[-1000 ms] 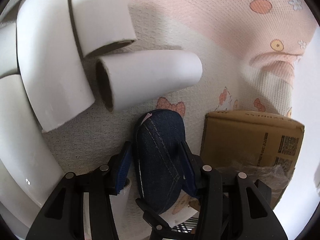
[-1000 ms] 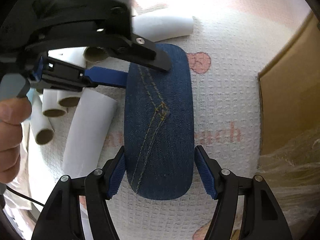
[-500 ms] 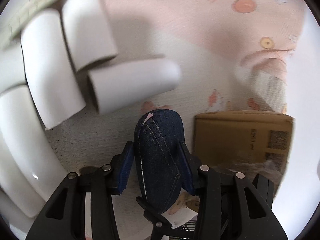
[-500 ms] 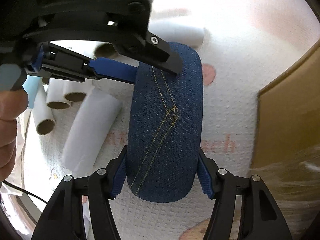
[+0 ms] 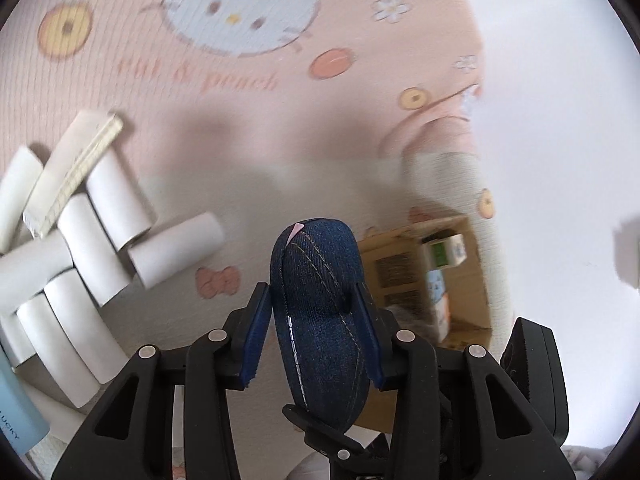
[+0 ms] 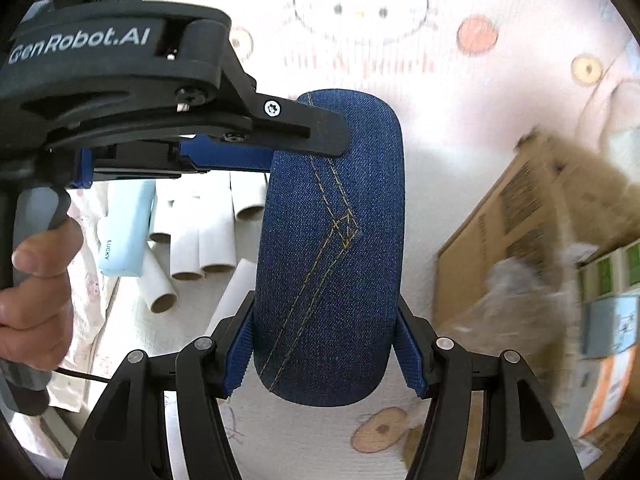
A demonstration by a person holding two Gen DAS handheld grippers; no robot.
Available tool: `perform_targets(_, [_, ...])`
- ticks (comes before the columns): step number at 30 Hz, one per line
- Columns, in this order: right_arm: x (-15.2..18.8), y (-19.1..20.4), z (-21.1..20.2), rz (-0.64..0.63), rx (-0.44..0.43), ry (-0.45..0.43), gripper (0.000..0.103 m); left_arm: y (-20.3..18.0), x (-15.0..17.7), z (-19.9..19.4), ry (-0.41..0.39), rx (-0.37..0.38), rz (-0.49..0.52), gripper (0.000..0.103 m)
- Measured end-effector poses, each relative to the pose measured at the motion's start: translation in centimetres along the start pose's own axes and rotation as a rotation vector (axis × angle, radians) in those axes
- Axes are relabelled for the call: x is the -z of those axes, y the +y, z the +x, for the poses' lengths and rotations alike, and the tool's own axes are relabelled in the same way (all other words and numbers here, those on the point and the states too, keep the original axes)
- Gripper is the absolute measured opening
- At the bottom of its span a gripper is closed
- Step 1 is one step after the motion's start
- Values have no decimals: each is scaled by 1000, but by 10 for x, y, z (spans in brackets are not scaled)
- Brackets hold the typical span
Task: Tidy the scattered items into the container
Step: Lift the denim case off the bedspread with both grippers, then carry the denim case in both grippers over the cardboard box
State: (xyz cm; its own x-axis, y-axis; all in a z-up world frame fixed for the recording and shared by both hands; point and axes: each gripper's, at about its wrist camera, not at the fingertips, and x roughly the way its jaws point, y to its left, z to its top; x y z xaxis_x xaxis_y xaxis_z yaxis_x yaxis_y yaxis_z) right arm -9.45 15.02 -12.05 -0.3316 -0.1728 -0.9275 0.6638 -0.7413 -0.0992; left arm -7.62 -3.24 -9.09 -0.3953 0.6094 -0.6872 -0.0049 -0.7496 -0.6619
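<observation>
A blue denim case [image 6: 328, 248] is held in the air by both grippers. My right gripper [image 6: 326, 352] is shut on its near end. My left gripper [image 5: 316, 312] is shut on its other end, where the denim case [image 5: 320, 312] stands edge-on between the pads; the left gripper also shows in the right wrist view [image 6: 224, 152]. The open cardboard box [image 5: 436, 276] sits to the right on the bed, with small cartons inside. It also shows in the right wrist view [image 6: 532, 240].
Several white cardboard tubes [image 5: 96, 248] lie in a heap at the left on the Hello Kitty blanket [image 5: 240, 40]. A pale blue box [image 6: 124, 232] lies beside the tubes [image 6: 208, 236]. Crumpled plastic wrap [image 6: 508, 292] sits in the box.
Both grippers have lifted the denim case well above the blanket; the tubes and box now look smaller and farther below. The box's inside has come into view.
</observation>
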Motion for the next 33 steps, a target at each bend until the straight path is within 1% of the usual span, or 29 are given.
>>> perform_targets(2, [-5, 1, -11, 3, 3, -14, 60, -14, -3, -4, -4, 0, 27, 45])
perform_targets(4, [-10, 17, -27, 31, -3, -21, 60, -33, -10, -6, 2, 5, 49, 45])
perform_targets(5, [-17, 5, -37, 46, 2, -31, 60, -43, -15, -6, 1, 16, 72, 45])
perform_targets(6, [-14, 3, -43, 58, 16, -53, 60, -52, -19, -8, -2, 31, 96, 45])
perform_targets(7, [-17, 4, -43, 64, 29, -73, 60, -62, -25, -9, -2, 44, 113, 44])
perform_targets(11, [-21, -10, -65, 83, 76, -147, 60, -99, -39, -12, -12, 89, 182, 43])
perform_targets(13, [-21, -20, -78, 84, 102, -171, 60, -117, -41, -8, -20, 83, 224, 43])
perform_targets(16, [-11, -23, -77, 92, 137, -199, 60, -142, -41, 1, -18, 82, 277, 43])
perform_targets(18, [1, -28, -69, 102, 166, -192, 60, -156, -38, 13, 13, 67, 312, 43])
perform_targets(19, [5, -33, -65, 116, 164, -181, 60, -163, -35, 20, 32, 59, 334, 42])
perform_targets(22, [19, -48, -50, 176, 129, -144, 60, -178, -29, 45, 101, 54, 362, 41])
perform_targets(24, [31, -64, -54, 213, 118, -130, 60, -187, -28, 61, 138, 51, 373, 41])
perform_targets(25, [31, -74, -57, 231, 110, -129, 60, -192, -27, 69, 151, 54, 383, 41])
perform_targets(30, [40, -106, -62, 341, 96, -124, 60, -222, -27, 97, 175, 81, 454, 41])
perform_targets(31, [41, -112, -62, 353, 95, -120, 60, -226, -28, 103, 183, 90, 461, 41])
perform_targets(33, [43, -126, -65, 367, 113, -115, 60, -230, -30, 114, 178, 123, 442, 41])
